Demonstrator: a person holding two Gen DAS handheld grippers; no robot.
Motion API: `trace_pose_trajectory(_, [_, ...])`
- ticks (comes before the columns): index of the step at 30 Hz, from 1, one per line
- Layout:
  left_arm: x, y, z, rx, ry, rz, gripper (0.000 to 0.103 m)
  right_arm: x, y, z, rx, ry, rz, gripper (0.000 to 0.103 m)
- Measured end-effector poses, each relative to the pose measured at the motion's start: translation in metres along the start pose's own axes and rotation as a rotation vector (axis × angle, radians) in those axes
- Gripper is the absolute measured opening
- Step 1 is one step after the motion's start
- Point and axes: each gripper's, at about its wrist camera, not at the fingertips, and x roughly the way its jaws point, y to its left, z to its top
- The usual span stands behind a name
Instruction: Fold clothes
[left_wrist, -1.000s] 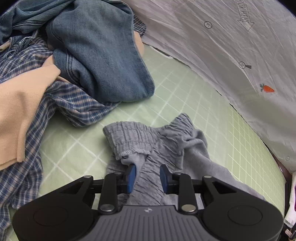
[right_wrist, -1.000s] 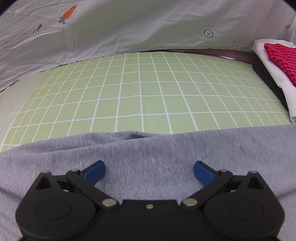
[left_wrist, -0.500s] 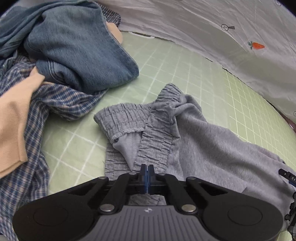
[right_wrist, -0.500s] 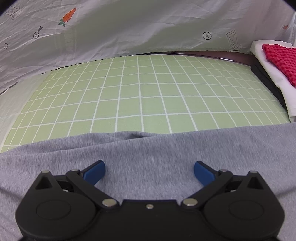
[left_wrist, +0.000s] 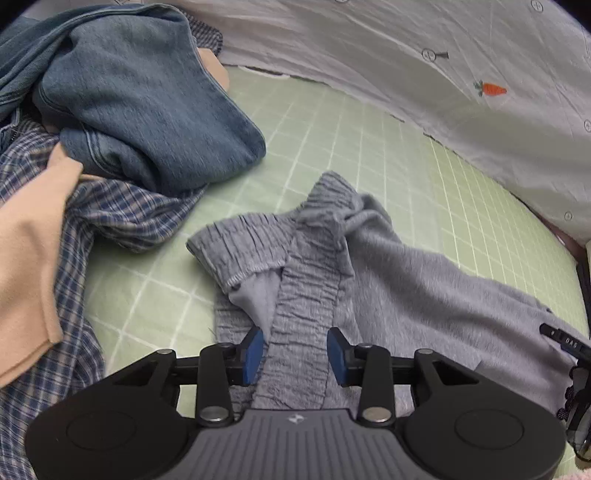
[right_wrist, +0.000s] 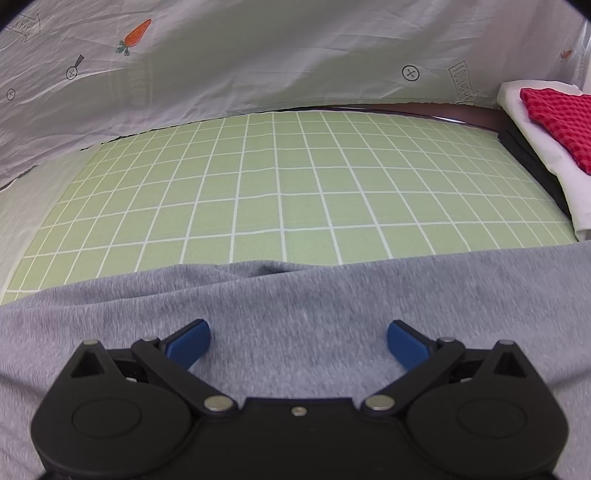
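Observation:
Grey sweatpants (left_wrist: 399, 269) lie crumpled on the green grid mat (left_wrist: 332, 140), their gathered waistband (left_wrist: 306, 288) twisted toward me. My left gripper (left_wrist: 295, 354) is open, its blue pads on either side of the waistband strip just above the cloth. In the right wrist view the same grey fabric (right_wrist: 295, 306) spreads flat across the foreground. My right gripper (right_wrist: 297, 341) is wide open over it and holds nothing.
A pile of blue jeans (left_wrist: 147, 96), a plaid shirt (left_wrist: 122, 210) and a peach garment (left_wrist: 26, 251) lies to the left. A white printed sheet (right_wrist: 258, 51) backs the mat. Folded white cloth with a red checked piece (right_wrist: 550, 118) sits at the right.
My left gripper was shut on the waistband half a second ago and has opened, letting it go. The right gripper stays open and has barely moved.

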Motion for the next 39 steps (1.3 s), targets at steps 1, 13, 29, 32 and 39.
trace_pose_trajectory(1, [0.005, -0.001, -0.003, -0.003, 0.012, 0.001, 0.043, 0.000, 0.000, 0.000, 0.000, 0.000, 0.000, 0.103])
trace_pose_trajectory(13, [0.011, -0.004, -0.015, -0.023, 0.031, 0.017, 0.061, -0.001, 0.001, -0.002, -0.001, -0.006, 0.002, 0.103])
trace_pose_trajectory(29, [-0.018, 0.026, 0.005, -0.128, -0.166, 0.196, 0.011, -0.003, 0.000, -0.004, -0.004, -0.022, 0.006, 0.103])
trace_pose_trajectory(32, [-0.014, 0.033, -0.005, -0.251, -0.163, 0.207, 0.044, -0.003, 0.001, -0.004, -0.003, -0.021, 0.005, 0.103])
trace_pose_trajectory(39, [-0.028, 0.043, -0.050, -0.540, -0.178, 0.029, 0.068, -0.005, 0.002, -0.005, 0.003, -0.029, 0.000, 0.103])
